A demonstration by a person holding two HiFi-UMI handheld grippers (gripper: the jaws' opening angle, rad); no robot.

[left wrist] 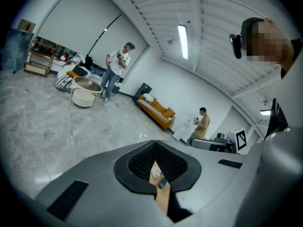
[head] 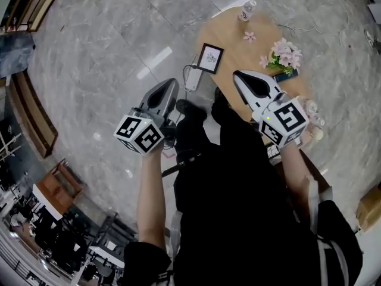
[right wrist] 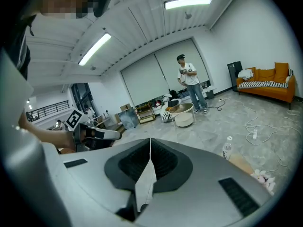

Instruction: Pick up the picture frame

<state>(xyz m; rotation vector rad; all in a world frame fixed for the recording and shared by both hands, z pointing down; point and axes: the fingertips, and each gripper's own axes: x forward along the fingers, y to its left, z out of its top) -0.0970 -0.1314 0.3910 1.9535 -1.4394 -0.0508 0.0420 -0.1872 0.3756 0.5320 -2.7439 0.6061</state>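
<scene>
The picture frame (head: 210,58), black-edged with a white mat and a small drawing, stands at the left edge of the round wooden table (head: 235,43). My left gripper (head: 170,87) hovers over the floor just short of it, to its lower left. Its jaws meet with nothing between them (left wrist: 155,148). My right gripper (head: 239,76) hangs over the table's near edge, to the frame's lower right. Its jaws also look shut and empty (right wrist: 150,143). Neither gripper touches the frame, and neither gripper view shows it.
On the table are a pink flower bunch (head: 284,55), a dark phone (head: 286,73), a loose blossom (head: 249,36) and a bottle (head: 246,9). A white power strip (head: 192,78) lies on the floor beside the frame. A person (right wrist: 191,82), a sofa (right wrist: 265,86) and a round tub (right wrist: 183,115) stand farther off.
</scene>
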